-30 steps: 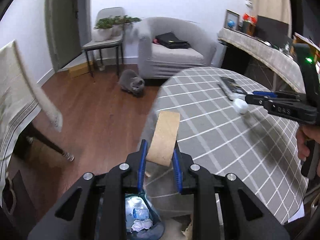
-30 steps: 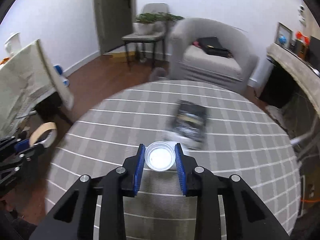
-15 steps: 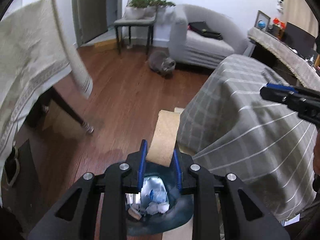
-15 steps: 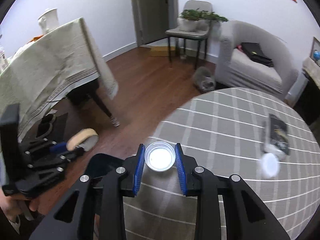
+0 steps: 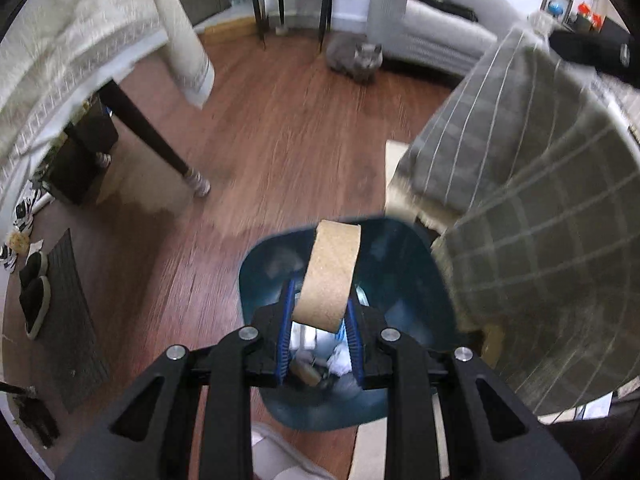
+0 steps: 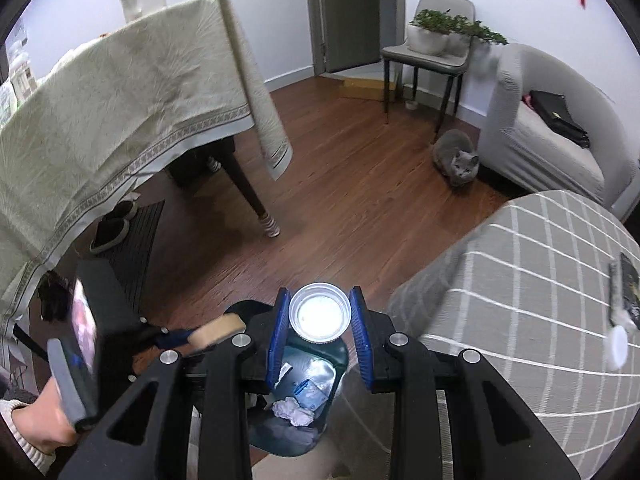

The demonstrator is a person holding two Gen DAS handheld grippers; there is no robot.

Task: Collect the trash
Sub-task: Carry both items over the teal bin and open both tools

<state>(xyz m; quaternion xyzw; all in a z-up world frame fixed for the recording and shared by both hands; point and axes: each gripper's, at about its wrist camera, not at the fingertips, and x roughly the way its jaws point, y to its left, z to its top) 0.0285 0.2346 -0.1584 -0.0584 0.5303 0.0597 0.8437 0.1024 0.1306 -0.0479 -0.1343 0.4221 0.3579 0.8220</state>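
Observation:
My left gripper [image 5: 319, 312] is shut on an empty cardboard tape roll [image 5: 330, 274] and hangs straight above the dark blue trash bin [image 5: 416, 264] on the floor. Crumpled paper and wrappers lie in the bin. In the right wrist view my right gripper [image 6: 320, 318] is shut on a small clear plastic cup [image 6: 319, 316], held over the bin [image 6: 294, 396] near its edge. The left gripper [image 6: 192, 334] with the tape roll [image 6: 218, 328] shows at the lower left of that view, in a person's hand [image 6: 38, 420].
The round table with the grey checked cloth [image 6: 532, 300] stands right of the bin, with a dark packet [image 6: 626, 284] and a white lid [image 6: 618, 346] on it. A grey cat [image 6: 456, 156] sits by the armchair [image 6: 548, 136]. A cloth-covered table [image 6: 120, 100] is at left, slippers [image 5: 34, 292] beside it.
Both grippers have swung left off the checked table and come down over the trash bin, each still holding its item. The bin now fills the lower middle of both views.

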